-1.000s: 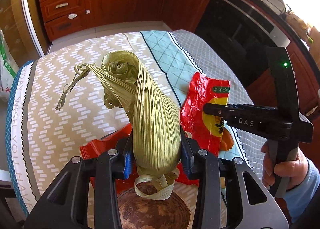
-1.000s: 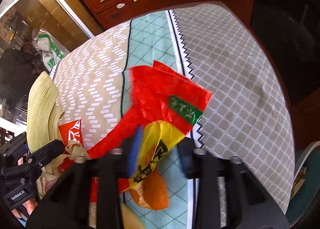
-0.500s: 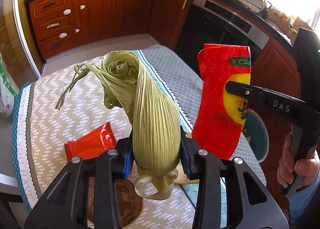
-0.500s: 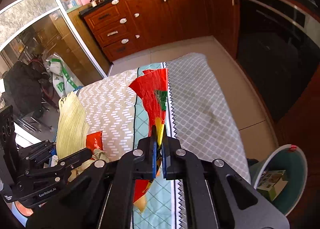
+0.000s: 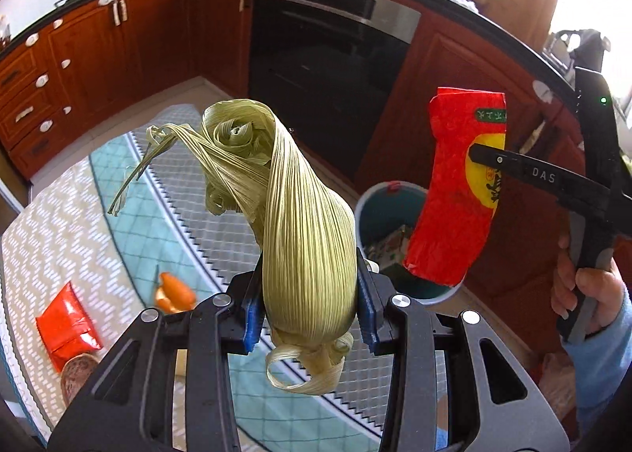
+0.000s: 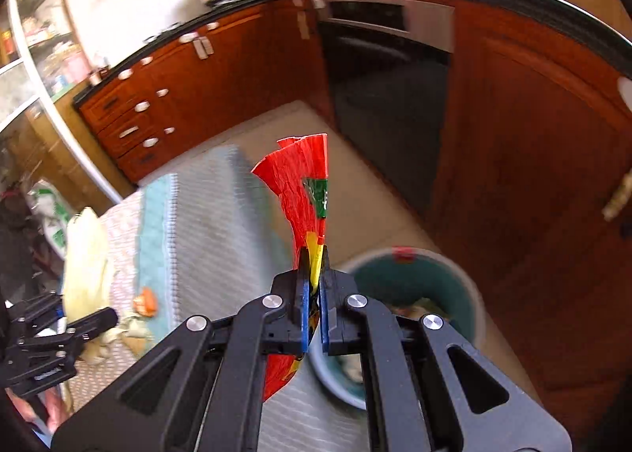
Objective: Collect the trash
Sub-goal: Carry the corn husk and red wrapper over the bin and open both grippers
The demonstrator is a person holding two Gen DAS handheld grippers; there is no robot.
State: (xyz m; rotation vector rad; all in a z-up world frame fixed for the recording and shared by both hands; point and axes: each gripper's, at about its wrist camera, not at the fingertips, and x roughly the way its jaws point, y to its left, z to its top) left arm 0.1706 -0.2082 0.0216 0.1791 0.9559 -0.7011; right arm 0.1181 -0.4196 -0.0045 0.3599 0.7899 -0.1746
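My left gripper [image 5: 308,294] is shut on a pale green corn husk [image 5: 292,215] and holds it up over the table's edge. My right gripper [image 6: 313,286] is shut on a red and yellow plastic wrapper [image 6: 304,191], which hangs in the air; the same wrapper [image 5: 458,195] shows at the right of the left wrist view, above a teal trash bin [image 5: 375,211]. The bin [image 6: 446,274] stands on the floor just beyond the table, with some trash inside. A small red packet [image 5: 67,325] and an orange peel [image 5: 173,292] lie on the tablecloth.
The patterned tablecloth [image 5: 47,239] covers the table [image 6: 221,223] at the left. Wooden cabinets [image 5: 94,53] and a black oven [image 5: 324,57] line the far side. A hand [image 5: 592,294] in a blue sleeve holds the right gripper's handle. A brown round object [image 5: 77,373] sits at the table's near left.
The right gripper shut on the red wrapper and lifted it off the table. Both grippers swung right, off the table towards the teal bin, the husk still held.
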